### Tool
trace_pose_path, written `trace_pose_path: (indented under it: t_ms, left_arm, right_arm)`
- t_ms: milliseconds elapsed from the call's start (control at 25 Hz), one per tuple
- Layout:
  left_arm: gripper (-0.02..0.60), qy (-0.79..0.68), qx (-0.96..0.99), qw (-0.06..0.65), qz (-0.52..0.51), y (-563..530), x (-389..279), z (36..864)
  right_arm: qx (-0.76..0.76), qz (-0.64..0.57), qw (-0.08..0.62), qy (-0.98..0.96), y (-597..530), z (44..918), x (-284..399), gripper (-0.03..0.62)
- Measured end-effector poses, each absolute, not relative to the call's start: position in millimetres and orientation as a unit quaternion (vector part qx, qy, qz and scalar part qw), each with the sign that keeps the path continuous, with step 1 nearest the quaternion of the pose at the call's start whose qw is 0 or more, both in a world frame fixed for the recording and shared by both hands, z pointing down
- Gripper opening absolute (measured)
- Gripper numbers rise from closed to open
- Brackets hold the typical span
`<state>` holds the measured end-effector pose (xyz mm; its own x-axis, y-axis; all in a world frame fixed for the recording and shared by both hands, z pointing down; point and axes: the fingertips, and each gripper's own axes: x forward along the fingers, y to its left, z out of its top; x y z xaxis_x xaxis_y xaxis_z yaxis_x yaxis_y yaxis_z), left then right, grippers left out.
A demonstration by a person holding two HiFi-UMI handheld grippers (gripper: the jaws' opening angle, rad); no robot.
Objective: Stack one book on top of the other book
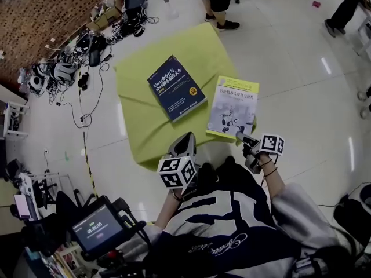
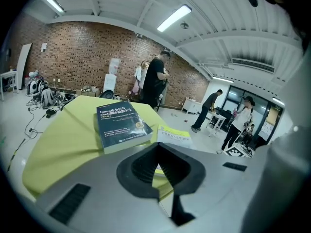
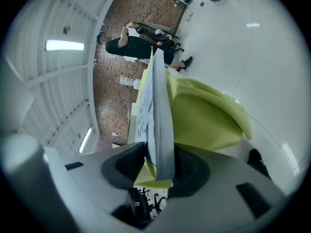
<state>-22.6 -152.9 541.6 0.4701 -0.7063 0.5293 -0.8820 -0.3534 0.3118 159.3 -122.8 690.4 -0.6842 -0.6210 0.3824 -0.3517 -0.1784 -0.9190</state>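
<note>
A dark blue book lies flat in the middle of the table under a yellow-green cloth. To its right lies a yellow and white book, reaching the table's near right edge. My right gripper is at that book's near edge. In the right gripper view the yellow book stands edge-on between the pads of the right gripper, which is shut on it. My left gripper hovers at the table's front edge, shut and holding nothing. The left gripper points toward the blue book and the yellow book.
A person stands just beyond the table's far side. Cables and gear litter the floor at the left. A device with a lit screen sits near my body at the lower left. More people stand at the far right.
</note>
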Motion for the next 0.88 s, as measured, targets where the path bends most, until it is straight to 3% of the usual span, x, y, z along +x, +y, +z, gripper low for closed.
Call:
trace_pose_path:
  t_ms: [40, 160, 400, 880]
  left_arm:
    - [0.003, -0.495, 0.806, 0.286, 0.153, -153.9, -23.4, 542.1]
    - [0.003, -0.506, 0.800, 0.287, 0.150, -156.1, -25.2, 544.1]
    - [0.003, -0.521, 0.790, 0.289, 0.143, -158.0, -25.3, 542.3]
    - [0.003, -0.527, 0.784, 0.296, 0.142, -156.9, -34.1, 548.3]
  right_arm:
    - [-0.376, -0.668, 0.112, 0.632, -124.3, 687.2, 157.3, 0.114]
    - [-0.358, -0.677, 0.141, 0.627, -126.4, 673.1, 155.4, 0.072]
    - [-0.361, -0.641, 0.131, 0.664, -133.6, 627.4, 159.1, 0.067]
    - [-0.326, -0.539, 0.256, 0.733, -161.6, 500.6, 168.1, 0.077]
